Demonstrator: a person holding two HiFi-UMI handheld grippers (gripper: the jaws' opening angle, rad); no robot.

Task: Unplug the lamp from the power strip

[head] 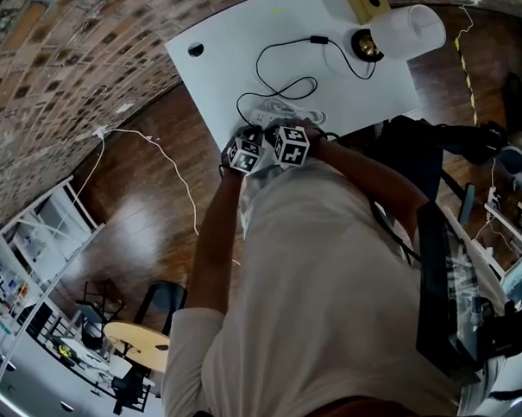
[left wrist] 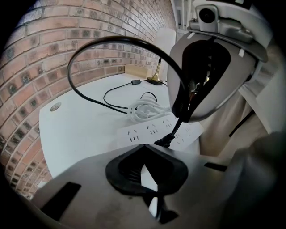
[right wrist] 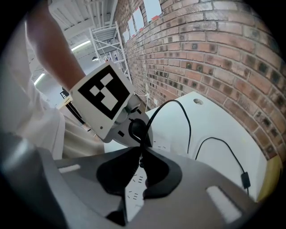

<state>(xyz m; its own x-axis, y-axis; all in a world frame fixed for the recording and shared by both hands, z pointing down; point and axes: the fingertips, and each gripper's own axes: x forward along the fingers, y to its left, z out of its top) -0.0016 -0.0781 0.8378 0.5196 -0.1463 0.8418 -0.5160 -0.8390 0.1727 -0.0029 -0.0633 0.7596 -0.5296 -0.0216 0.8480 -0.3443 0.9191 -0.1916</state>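
Your right gripper [right wrist: 141, 156] has its fingers closed on the black cord [left wrist: 89, 49], pinching it directly above the power strip [left wrist: 152, 132]. The grip sits a short way up the cord from the plug [left wrist: 163, 142]. The plug stands on the strip's top face, at the edge nearest you. From the left gripper view it looks seated in its socket, though the angle is too shallow to be sure. Above the fingers the cord arches up in 1 tall loop. It then comes down onto the tabletop [left wrist: 80, 129] beyond the power strip and runs past an inline switch [left wrist: 135, 82] towards the lamp [head: 404, 31]. The lamp stands at the far side of the tabletop, well apart from the strip.

Your left gripper [left wrist: 144, 148] has its fingers closed too, with nothing between them. Their tips point down at the power strip's near edge, just beside the plug. Both grippers crowd over the strip side by side in the head view. A coil of white cable [left wrist: 143, 109] lies touching the strip's far edge.
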